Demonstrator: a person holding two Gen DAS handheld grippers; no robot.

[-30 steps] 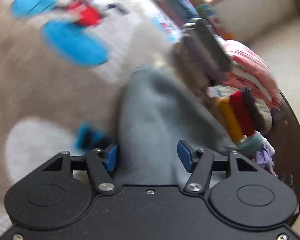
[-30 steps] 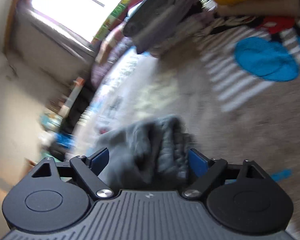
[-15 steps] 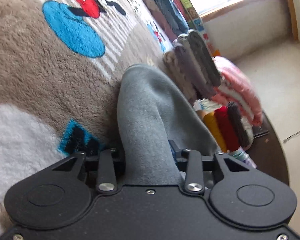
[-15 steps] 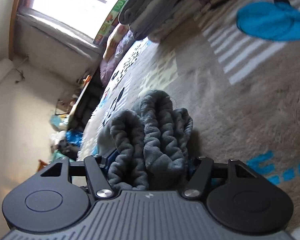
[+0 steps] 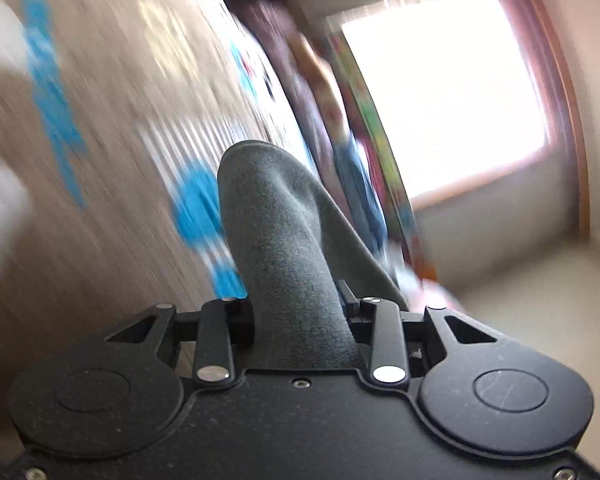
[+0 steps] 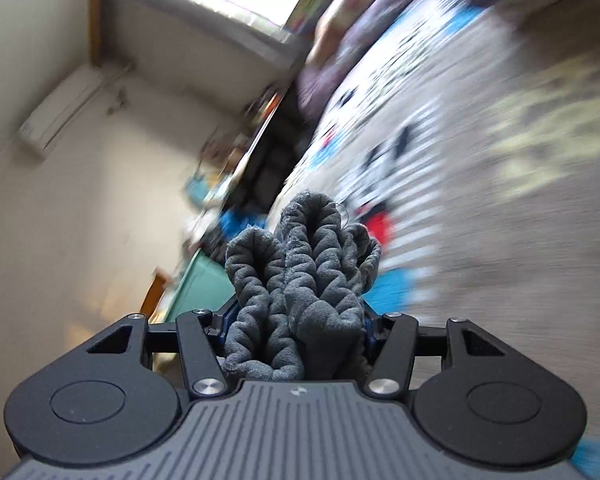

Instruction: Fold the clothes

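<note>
A grey fleece garment is held by both grippers. In the left wrist view my left gripper (image 5: 298, 312) is shut on a smooth fold of the grey garment (image 5: 276, 240), which rises as a rounded hump between the jaws. In the right wrist view my right gripper (image 6: 294, 320) is shut on a bunched, ribbed edge of the same grey garment (image 6: 300, 276). The fingertips of both grippers are hidden by cloth. Both views are motion-blurred.
A beige plush blanket (image 5: 80, 240) with blue, white and cartoon prints lies below and shows in the right wrist view (image 6: 500, 200). A bright window (image 5: 440, 92) and clothes along the bed edge (image 5: 356, 168) are behind. A wall air conditioner (image 6: 60, 108) hangs at left.
Both grippers have swung upward and turned with the grey garment in them; the views now show the window and walls instead of the folded clothes stacks. Both stayed shut.
</note>
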